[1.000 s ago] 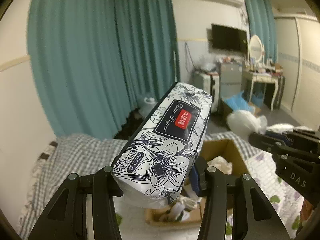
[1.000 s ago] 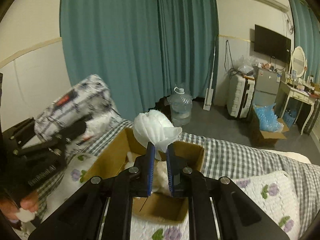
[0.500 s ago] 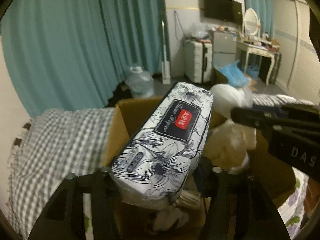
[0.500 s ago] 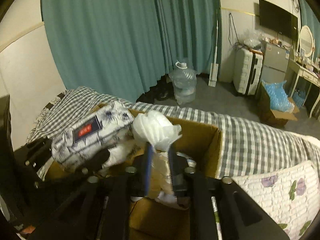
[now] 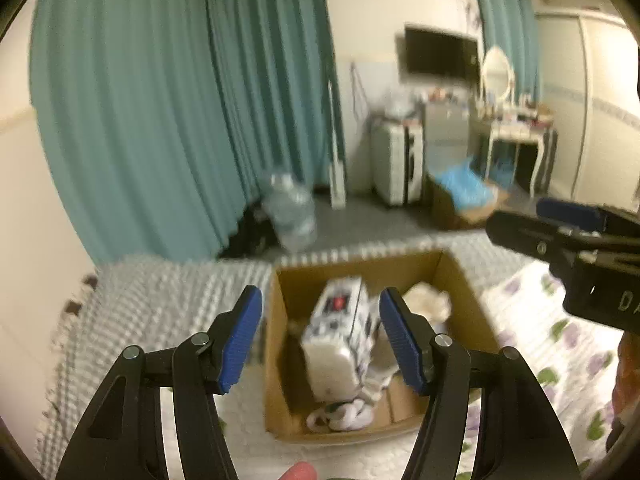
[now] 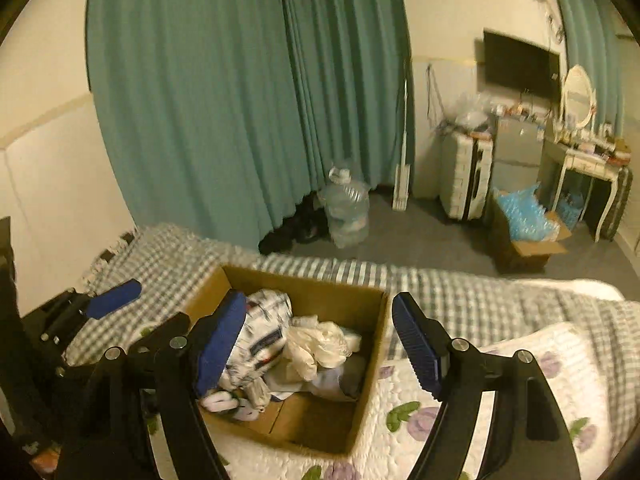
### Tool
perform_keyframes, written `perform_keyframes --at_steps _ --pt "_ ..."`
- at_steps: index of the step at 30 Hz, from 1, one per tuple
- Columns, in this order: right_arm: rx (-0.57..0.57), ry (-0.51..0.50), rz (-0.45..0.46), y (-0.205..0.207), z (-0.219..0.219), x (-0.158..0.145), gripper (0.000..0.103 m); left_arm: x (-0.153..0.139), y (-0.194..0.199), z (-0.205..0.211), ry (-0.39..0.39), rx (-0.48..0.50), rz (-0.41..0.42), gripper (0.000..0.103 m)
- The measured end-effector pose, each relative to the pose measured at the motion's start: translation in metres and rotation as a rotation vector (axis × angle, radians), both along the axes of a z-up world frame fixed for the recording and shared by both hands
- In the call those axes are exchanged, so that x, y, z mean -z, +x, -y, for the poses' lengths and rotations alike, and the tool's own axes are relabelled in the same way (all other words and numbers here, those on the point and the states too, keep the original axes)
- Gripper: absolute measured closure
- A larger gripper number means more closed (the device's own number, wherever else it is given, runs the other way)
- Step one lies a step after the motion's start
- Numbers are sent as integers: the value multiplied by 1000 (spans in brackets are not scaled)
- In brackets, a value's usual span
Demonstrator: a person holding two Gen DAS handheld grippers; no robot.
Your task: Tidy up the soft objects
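A brown cardboard box (image 5: 452,276) stands open on the bed; it also shows in the right wrist view (image 6: 372,360). Inside lies a black-and-white floral tissue pack (image 5: 340,340) with a red label, also seen from the right wrist (image 6: 264,340). Beside it is a crumpled white soft bundle (image 6: 320,344), which shows in the left wrist view (image 5: 426,300) too. My left gripper (image 5: 320,340) is open and empty above the box. My right gripper (image 6: 318,340) is open and empty above the box.
The bed has a grey checked blanket (image 6: 460,292) and a white quilt with purple flowers (image 6: 500,380). Teal curtains (image 6: 240,100) hang behind. A water jug (image 6: 346,212), suitcase (image 6: 466,176), box of blue items (image 6: 524,232) and dressing table (image 6: 588,160) stand on the floor beyond.
Both grippers opened. The tissue pack dropped from my left gripper into the box, and the white bundle dropped from my right gripper into the box. Both grippers pulled back and up.
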State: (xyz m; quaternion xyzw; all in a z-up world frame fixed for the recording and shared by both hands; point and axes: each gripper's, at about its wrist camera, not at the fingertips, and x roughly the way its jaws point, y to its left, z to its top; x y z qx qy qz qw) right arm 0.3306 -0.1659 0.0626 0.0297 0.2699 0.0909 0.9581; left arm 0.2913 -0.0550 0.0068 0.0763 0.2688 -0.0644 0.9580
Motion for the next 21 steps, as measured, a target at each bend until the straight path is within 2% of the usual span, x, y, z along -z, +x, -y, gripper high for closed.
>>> perform_keyframes --at_steps 3,4,5,6,7,10,11,13,17,21 --pt "24 -9 97 -44 2 -42 28 -44 -35 -1 -13 13 107 40" --pt "32 -17 130 -58 2 -55 28 -61 -51 -3 -19 14 157 36" --pt "42 -23 169 -76 2 -70 28 -73 -63 -4 -26 16 192 23" --pt "48 -25 199 -90 2 -82 27 -85 -76 -7 -37 20 228 19" --pt "52 -26 222 -101 2 -92 26 -98 -92 -11 -54 20 277 19" --pt "70 -37 306 -144 -1 -120 14 -129 -140 -21 -86 23 430 19" --pt "77 -49 335 -158 -4 -126 7 -134 -151 -24 -87 25 463 18" --pt "88 -69 389 -179 -10 -137 1 -143 -175 -30 -85 27 527 17" --pt "112 -87 440 -211 -18 -139 0 -146 -207 -45 -78 19 614 16" --pt "121 -54 442 -230 -17 -127 0 -137 -212 -52 -70 10 620 16"
